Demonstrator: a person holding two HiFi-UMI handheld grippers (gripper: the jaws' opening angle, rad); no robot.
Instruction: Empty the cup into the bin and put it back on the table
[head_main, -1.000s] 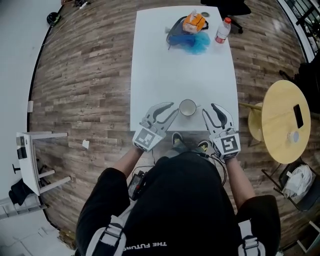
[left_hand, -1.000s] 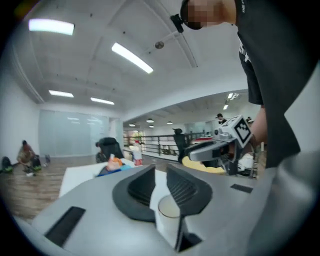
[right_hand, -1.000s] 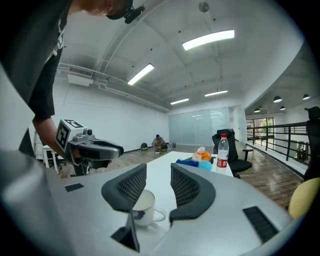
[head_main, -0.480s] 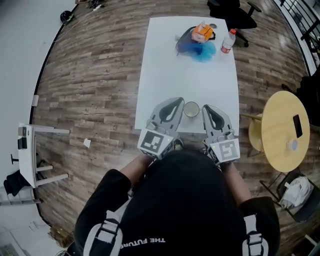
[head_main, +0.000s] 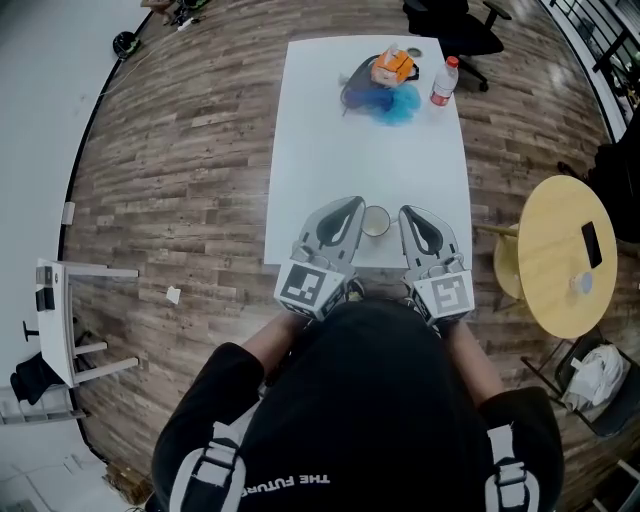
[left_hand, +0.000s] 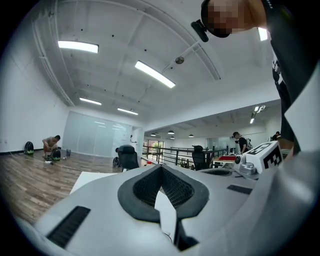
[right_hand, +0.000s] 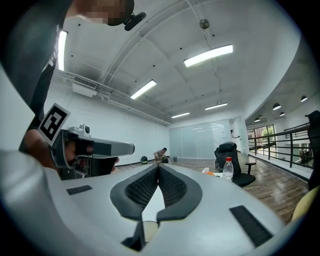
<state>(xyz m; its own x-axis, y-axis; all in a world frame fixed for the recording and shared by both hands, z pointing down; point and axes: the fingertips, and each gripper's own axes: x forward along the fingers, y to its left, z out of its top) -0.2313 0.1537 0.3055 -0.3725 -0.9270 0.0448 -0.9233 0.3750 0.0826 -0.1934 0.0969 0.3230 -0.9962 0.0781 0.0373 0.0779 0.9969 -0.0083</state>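
Head view: long white rectangular table (head_main: 330, 140) on a wood-plank floor. The small white round cup (head_main: 376, 221) is upright on the table, at the 6 o'clock end near the edge. The left gripper (head_main: 352, 204) is at the cup's 9 o'clock and the right gripper (head_main: 408, 213) at its 3 o'clock, so the cup is between them, with neither holding it. Both sets of fingers are pressed together and empty. At the table's 12 o'clock end there is an orange carton (head_main: 392, 66), a blue fluffy bundle (head_main: 397, 102) and a clear plastic bottle with red cap (head_main: 441, 82). A round yellow side table (head_main: 560, 280) stands at 3 o'clock, well apart.

Left gripper view: the grey fingers (left_hand: 142, 192) are fully closed, tips touching, with nothing between them. A strip of the table (left_hand: 86, 180) shows at 9 o'clock of the fingers. The right gripper's marker cube (left_hand: 265, 156) is at 3 o'clock. A black office chair (left_hand: 127, 157) stands beyond the table.

Right gripper view: the fingers (right_hand: 172, 189) are fully closed, tips meeting, with nothing gripped. The left gripper (right_hand: 95, 149) is at 9 o'clock and the bottle (right_hand: 228, 169) at 3 o'clock. A pale rounded shape shows through the gap at the finger base at 6 o'clock; I can't tell what it is.
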